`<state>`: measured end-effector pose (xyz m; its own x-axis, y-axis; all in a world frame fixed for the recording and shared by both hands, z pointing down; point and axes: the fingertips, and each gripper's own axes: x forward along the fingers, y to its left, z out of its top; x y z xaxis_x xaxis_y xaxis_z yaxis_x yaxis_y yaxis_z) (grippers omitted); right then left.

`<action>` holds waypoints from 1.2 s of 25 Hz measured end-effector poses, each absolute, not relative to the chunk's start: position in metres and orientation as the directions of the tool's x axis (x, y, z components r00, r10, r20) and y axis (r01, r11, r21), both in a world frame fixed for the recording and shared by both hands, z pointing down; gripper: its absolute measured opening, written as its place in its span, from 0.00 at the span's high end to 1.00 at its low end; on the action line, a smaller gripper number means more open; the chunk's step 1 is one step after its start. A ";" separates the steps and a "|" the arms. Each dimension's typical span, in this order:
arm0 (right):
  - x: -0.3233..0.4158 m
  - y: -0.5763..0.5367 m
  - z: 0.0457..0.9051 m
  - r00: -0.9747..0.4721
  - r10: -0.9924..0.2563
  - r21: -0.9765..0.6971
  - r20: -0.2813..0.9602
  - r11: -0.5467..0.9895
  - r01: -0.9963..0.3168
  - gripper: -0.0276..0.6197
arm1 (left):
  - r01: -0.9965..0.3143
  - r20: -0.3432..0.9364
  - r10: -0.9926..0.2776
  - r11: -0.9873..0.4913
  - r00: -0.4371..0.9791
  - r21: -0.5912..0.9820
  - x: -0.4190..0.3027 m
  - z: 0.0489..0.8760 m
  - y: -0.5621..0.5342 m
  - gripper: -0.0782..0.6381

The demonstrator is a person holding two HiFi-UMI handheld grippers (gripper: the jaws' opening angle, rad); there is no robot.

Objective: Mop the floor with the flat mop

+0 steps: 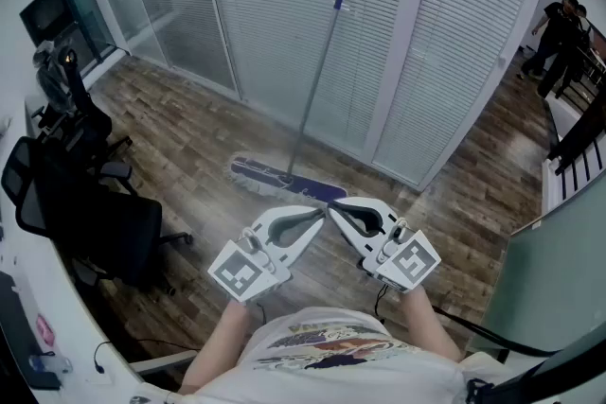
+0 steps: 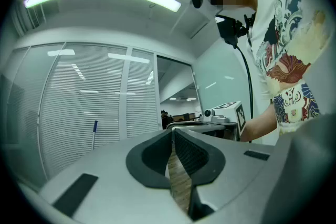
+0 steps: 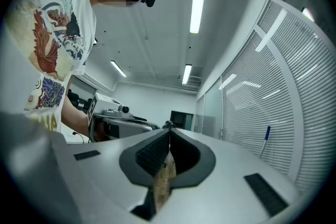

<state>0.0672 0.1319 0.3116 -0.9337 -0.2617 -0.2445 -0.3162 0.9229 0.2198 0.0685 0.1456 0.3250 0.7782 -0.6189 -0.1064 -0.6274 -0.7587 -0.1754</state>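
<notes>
The flat mop [image 1: 315, 85] leans parked against the wall [image 1: 246, 5], ungrasped, ahead of the left hand-held gripper [image 1: 315, 215] and right hand-held gripper [image 1: 337, 209], both closed and empty.

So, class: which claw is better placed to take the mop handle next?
Probably left: left claw and right claw are both shut, empty, but the mop handle lands on the left's side.

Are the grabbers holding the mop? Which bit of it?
No, nothing is held. The left gripper and the right gripper are both shut and empty. The flat mop stands ahead of them, untouched, leaning against the blinds.
</notes>
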 end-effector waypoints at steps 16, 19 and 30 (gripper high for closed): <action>0.058 0.144 0.350 -0.954 -0.277 -0.027 -0.116 0.961 -0.276 0.92 | -0.649 -0.093 -0.643 -0.754 0.761 -0.099 0.048 0.338 0.167 0.86; 0.054 0.148 0.353 -0.953 -0.287 0.007 -0.100 0.957 -0.289 0.92 | -0.649 -0.083 -0.644 -0.756 0.760 -0.082 0.046 0.344 0.168 0.86; 0.055 0.132 0.365 -0.942 -0.335 0.051 -0.024 0.941 -0.335 0.92 | -0.650 -0.128 -0.639 -0.756 0.759 -0.081 0.048 0.337 0.145 0.86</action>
<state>0.0553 0.1323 0.3650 -0.9421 -0.3345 -0.0238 -0.3353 0.9407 0.0506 0.0480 0.1448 0.3367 0.7587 -0.6388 -0.1277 -0.6498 -0.7558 -0.0805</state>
